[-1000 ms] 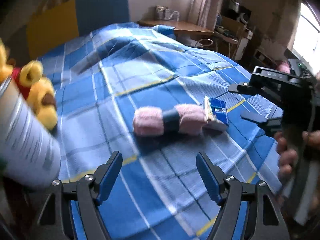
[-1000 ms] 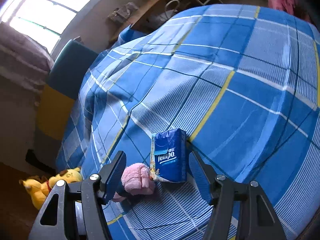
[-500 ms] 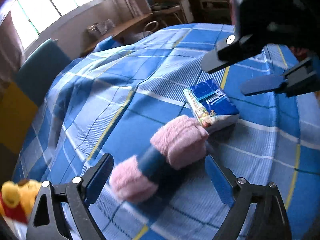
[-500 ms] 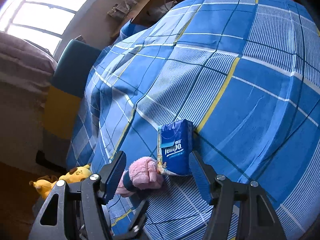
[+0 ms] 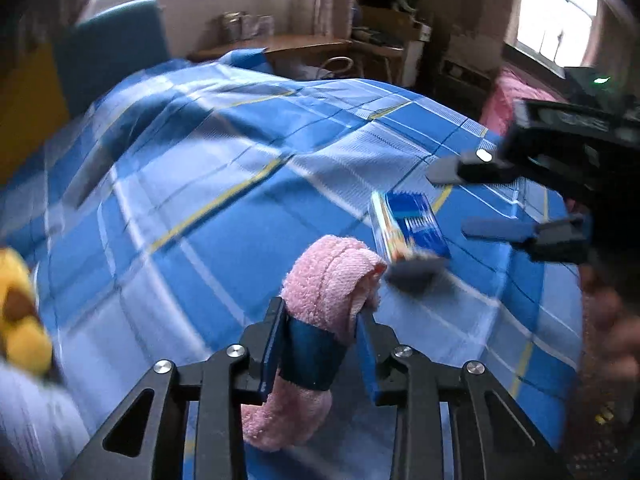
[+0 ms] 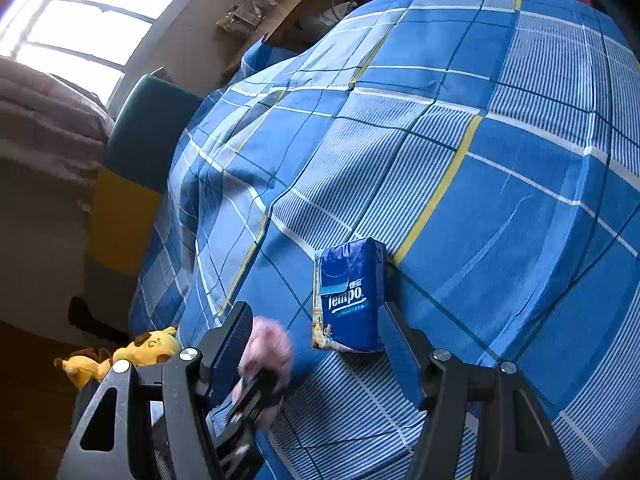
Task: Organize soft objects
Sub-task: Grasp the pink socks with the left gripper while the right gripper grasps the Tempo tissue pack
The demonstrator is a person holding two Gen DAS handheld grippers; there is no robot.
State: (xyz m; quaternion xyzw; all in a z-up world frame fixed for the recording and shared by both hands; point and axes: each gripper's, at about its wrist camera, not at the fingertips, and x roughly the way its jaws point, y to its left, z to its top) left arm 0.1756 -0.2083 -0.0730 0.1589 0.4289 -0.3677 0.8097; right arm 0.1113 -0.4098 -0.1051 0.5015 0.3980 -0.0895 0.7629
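A pink rolled towel [image 5: 332, 280] with a dark blue band [image 5: 312, 356] sits between the fingers of my left gripper [image 5: 320, 316]. The jaws are closing, and their blue pads press on the band. From the right wrist view the same towel [image 6: 268, 344] shows as a pink blur at the lower left. A blue tissue pack [image 5: 412, 224] lies on the bed just beyond the towel. My right gripper [image 6: 316, 352] hovers open over that tissue pack [image 6: 348, 296], which sits between its fingers, untouched. In the left wrist view the right gripper [image 5: 468, 200] reaches in from the right.
A blue plaid sheet [image 6: 480, 200] covers the bed. Yellow plush toys [image 6: 148, 350] lie on the floor off the bed's left side, one plush [image 5: 16, 316] at the frame edge. A blurred white printed thing [image 5: 28, 420] sits lower left. A desk [image 5: 304, 44] stands beyond the bed.
My left gripper swung round to the towel, straddled it and closed its jaws on the blue band. The right gripper held still over the tissue pack.
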